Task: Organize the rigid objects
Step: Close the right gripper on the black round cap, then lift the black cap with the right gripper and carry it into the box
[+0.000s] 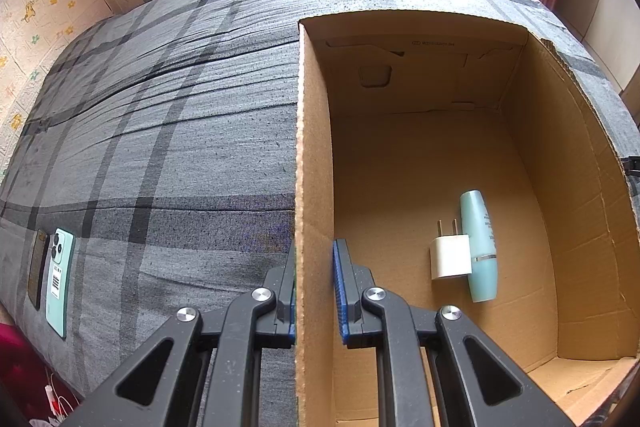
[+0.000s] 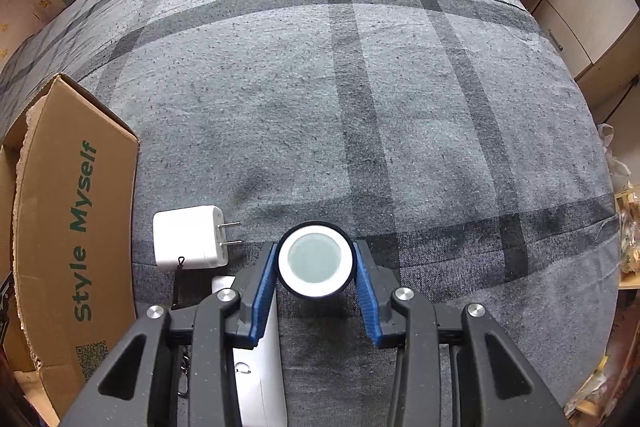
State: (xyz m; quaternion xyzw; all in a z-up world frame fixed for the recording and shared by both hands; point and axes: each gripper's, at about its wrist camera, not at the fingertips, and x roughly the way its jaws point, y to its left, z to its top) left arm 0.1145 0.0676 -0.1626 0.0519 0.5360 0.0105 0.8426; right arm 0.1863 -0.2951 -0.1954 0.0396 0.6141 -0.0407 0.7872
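Right gripper (image 2: 315,269) first: its ribbed blue pads are pinched on a round jar (image 2: 315,264), seen end-on, black-rimmed with a white ring and a pale frosted face. Just left of it on the bed's (image 2: 400,107) grey plaid cloth lies a glossy white charger (image 2: 188,242), boxy, metal prongs pointing right. Under the left finger a smooth white object, unclear what. Further left, the cardboard box (image 2: 76,227), matte brown with green lettering. Left gripper (image 1: 314,291) is clamped on that box's wall (image 1: 314,187), corrugated edge showing. Inside, near the front right corner, a small cream plug (image 1: 450,257) touches a slim teal bottle (image 1: 480,247). By the bed's left edge, two flat phones (image 1: 52,275) side by side
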